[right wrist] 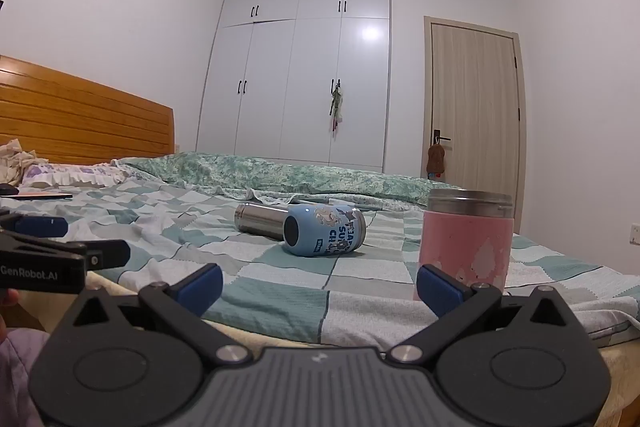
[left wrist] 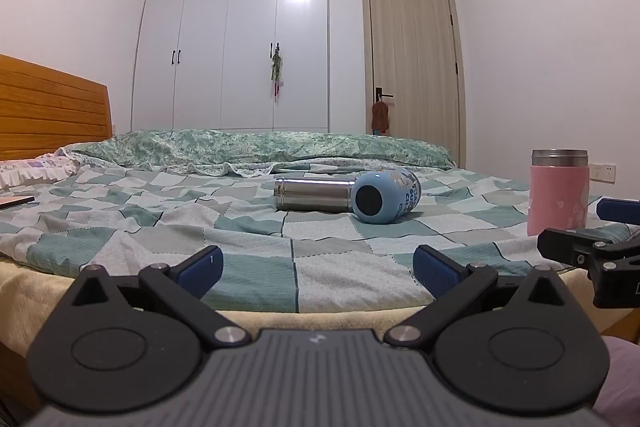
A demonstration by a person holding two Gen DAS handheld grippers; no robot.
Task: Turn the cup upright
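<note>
Blue cup (left wrist: 386,195) lies on its side ahead of both tongs, left (left wrist: 318,269) and right (right wrist: 319,285), each wide and empty; approach pending: reach, grip, tip upright.

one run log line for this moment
stage: pre-grasp | left gripper: open | right gripper: open | blue printed cup: on side | pink steel-rimmed cup: upright

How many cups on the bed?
3. Steel cup and blue cup lie on their sides mid-bed, apparently touching; pink cup stands upright nearer the right edge. None seems hidden.
</note>
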